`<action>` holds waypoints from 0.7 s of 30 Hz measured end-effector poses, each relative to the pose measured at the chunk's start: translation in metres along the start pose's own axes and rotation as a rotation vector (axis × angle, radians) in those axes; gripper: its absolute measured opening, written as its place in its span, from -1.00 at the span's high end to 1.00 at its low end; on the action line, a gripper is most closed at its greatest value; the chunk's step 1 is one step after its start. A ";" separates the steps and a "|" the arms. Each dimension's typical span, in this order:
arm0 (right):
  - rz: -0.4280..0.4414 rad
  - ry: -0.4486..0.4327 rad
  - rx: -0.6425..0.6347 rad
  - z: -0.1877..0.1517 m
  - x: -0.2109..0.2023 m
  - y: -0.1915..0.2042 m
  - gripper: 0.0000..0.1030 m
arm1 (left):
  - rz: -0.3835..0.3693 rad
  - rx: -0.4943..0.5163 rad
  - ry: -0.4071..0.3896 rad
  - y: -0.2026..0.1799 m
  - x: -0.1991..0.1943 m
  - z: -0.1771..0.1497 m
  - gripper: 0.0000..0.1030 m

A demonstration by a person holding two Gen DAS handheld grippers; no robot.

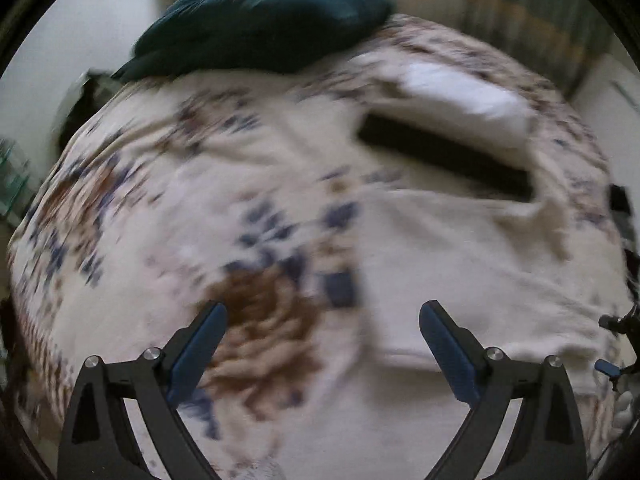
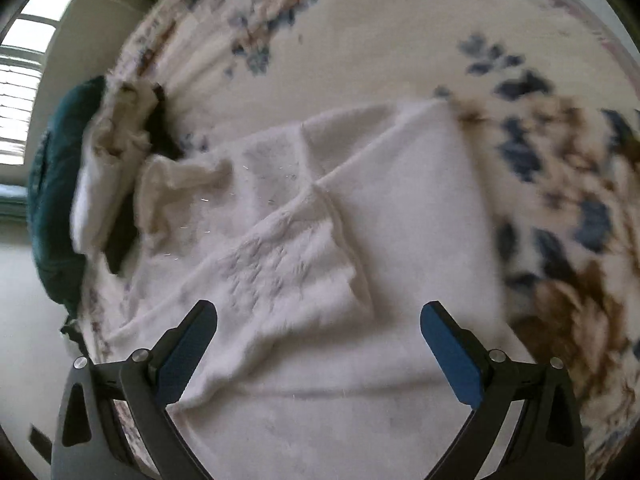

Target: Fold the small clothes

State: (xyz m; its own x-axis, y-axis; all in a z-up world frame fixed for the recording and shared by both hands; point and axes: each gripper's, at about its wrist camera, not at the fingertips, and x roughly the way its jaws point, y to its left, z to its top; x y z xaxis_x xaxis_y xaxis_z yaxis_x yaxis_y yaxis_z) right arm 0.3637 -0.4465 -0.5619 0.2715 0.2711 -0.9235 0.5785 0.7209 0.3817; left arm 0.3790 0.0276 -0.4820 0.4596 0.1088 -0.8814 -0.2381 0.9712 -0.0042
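A small white garment (image 2: 320,216) lies spread on a floral bedspread (image 2: 560,160), partly folded over itself, with a rumpled end at the far left. It also shows in the left wrist view (image 1: 460,264) on the right side. My left gripper (image 1: 323,316) is open and empty above the bedspread (image 1: 160,200), just left of the garment's edge. My right gripper (image 2: 319,316) is open and empty over the garment's near part. The left wrist view is blurred by motion.
A dark teal cushion (image 1: 272,16) lies at the bed's far end, also in the right wrist view (image 2: 56,184). A white folded cloth (image 1: 464,100) and a black flat item (image 1: 444,156) lie beyond the garment. A window (image 2: 24,80) is at left.
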 end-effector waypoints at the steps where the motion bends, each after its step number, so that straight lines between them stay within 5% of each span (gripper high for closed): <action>1: -0.014 0.023 -0.004 0.008 0.015 0.002 -0.34 | 0.011 -0.012 0.008 0.006 0.004 0.001 -0.91; 2: -0.036 0.047 -0.019 0.011 0.026 0.005 0.41 | 0.018 -0.017 0.011 0.007 0.008 0.001 -0.91; 4: -0.077 0.018 -0.044 0.012 0.025 0.009 0.84 | 0.027 -0.029 0.005 0.013 0.013 0.006 -0.91; 9: -0.154 -0.145 -0.076 0.013 -0.032 0.006 0.86 | -0.020 -0.034 0.013 -0.005 0.034 0.031 -0.91; 16: -0.271 -0.081 -0.064 0.041 -0.022 -0.028 0.85 | -0.068 0.126 0.082 -0.067 0.093 0.057 -0.91; 18: -0.311 -0.036 -0.078 0.043 -0.011 -0.035 0.76 | -0.030 0.207 0.140 -0.083 0.121 0.054 -0.91; 21: -0.362 -0.072 -0.078 0.045 -0.021 -0.033 0.35 | -0.006 0.275 0.180 -0.087 0.144 0.046 -0.91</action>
State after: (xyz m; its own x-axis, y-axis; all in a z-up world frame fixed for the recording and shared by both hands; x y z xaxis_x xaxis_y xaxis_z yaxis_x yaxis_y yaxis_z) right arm 0.3736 -0.5050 -0.5539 0.1148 -0.0539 -0.9919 0.5874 0.8089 0.0240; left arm 0.5056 -0.0316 -0.5865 0.2958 0.0877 -0.9512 0.0157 0.9952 0.0966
